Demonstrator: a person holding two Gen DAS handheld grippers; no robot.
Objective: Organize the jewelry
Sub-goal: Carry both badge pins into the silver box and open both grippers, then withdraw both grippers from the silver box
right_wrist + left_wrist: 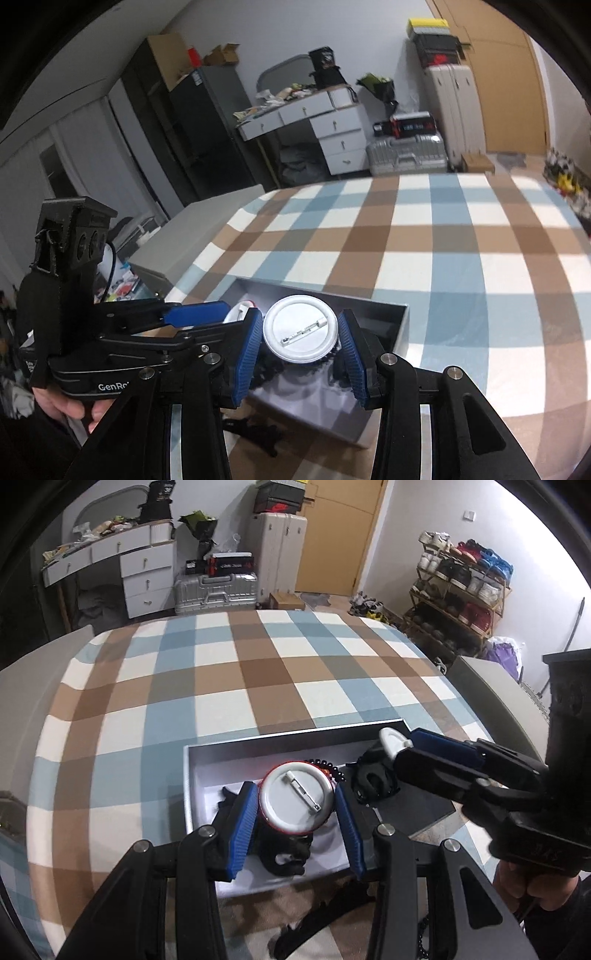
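A grey box point(207, 753) sits on the checked table, also in the right wrist view point(400, 332). My left gripper point(295, 808) is shut on a round pin badge point(295, 797), back side up with its pin showing, over the box. My right gripper point(301, 338) is shut on a second white pin badge point(301, 332), held edge-on in the left wrist view point(393, 740), over the box's right end. A black bead bracelet point(328, 766) and black hair ties point(373, 781) lie in the box.
The checked tablecloth point(258, 672) stretches beyond the box. A black toothed hair clip point(321, 919) lies on the table in front of the box. Grey chair backs stand at the left point(33, 686) and right point(491, 686).
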